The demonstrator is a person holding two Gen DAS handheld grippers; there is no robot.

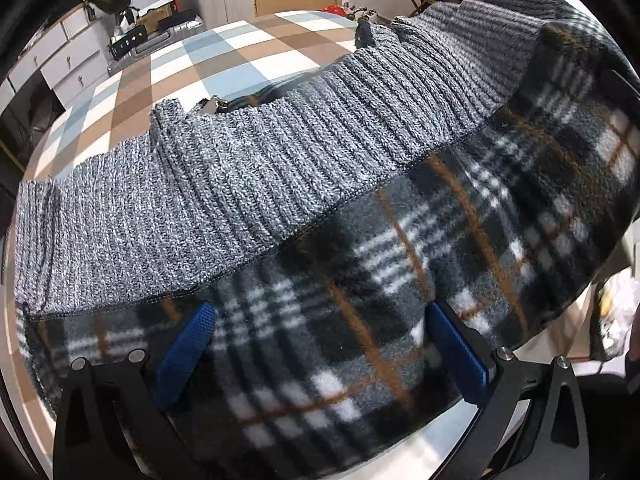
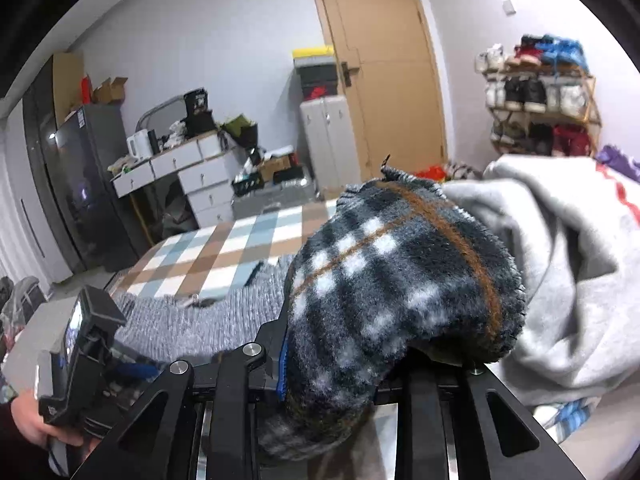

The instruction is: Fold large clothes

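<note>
The plaid lining (image 2: pixel 400 280) is being gripped by the right gripper (image 2: pixel 340 364), so the open-jawed left gripper (image 1: pixel 320 344) is best closed on the hem beside the zip (image 1: pixel 216 105).

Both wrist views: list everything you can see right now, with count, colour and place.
knit garment: one, grey knit with plaid fleece lining, spread across the bed.
bed cover: one, blue, brown and white checks, under the garment.
grey sweatshirt: one, heaped at right.
door: one, tan, far wall.
shoe rack: one, full, beside the door.
drawer unit: one, white, left wall.
left tool: open over the fleece.
right tool: shut on a fleece fold.
</note>
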